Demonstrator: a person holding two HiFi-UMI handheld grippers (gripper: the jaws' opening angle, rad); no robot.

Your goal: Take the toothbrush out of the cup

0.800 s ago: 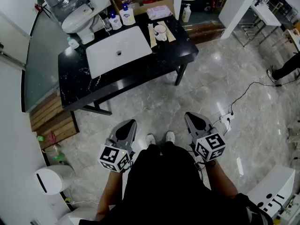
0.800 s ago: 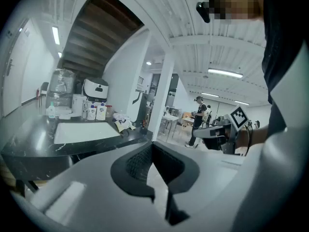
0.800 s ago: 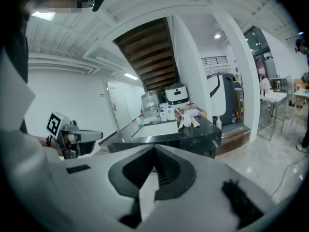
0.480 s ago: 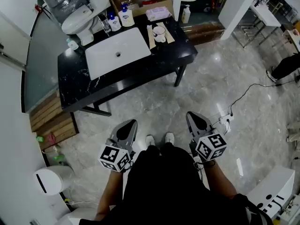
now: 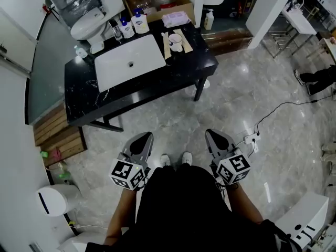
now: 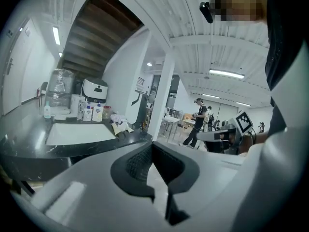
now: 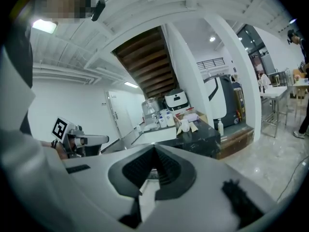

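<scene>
Bathroom set in an open hall: toilet (image 5: 89,22), basin (image 5: 130,62) in black counter (image 5: 178,67), soap bottles (image 5: 134,22).

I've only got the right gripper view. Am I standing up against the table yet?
Observer: No. In the head view your shoes stand back from the black table, with bare floor between.
Operator: Is anything held on my left side?
Observer: No, its own view shows the left gripper shut on nothing.
Operator: Anything lying near me?
Observer: A power strip and its cable lie on the floor, right of the right gripper.
</scene>
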